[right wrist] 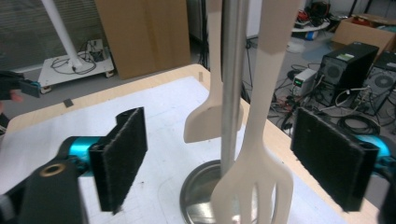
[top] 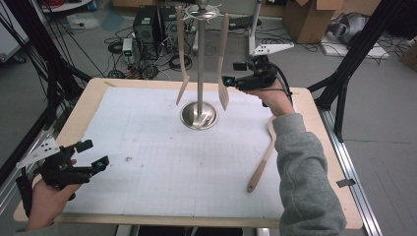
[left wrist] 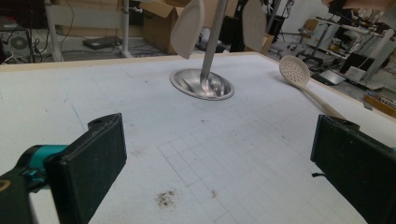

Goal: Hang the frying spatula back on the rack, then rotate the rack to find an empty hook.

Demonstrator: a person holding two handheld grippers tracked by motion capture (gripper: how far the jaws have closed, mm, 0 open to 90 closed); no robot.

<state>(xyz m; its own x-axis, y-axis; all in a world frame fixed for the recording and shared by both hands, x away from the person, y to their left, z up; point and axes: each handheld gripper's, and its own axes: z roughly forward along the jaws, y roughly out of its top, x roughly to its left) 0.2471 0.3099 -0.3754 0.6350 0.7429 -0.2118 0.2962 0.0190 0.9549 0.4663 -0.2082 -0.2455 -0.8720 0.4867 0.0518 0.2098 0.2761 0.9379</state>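
A steel utensil stand rises from a round base at the table's far middle. Two wooden utensils hang from it: a plain spatula on the left and a slotted turner on the right. My right gripper is held level just right of the turner. In the right gripper view its jaws are open, with the slotted turner between the pads and touching neither. The plain spatula hangs behind the pole. My left gripper is open and holds nothing at the near left corner.
A wooden slotted spoon lies on the white gridded mat at the right, its bowl toward the far edge. Black frame posts stand at both sides. Computers, cables and cardboard boxes crowd the floor beyond the table.
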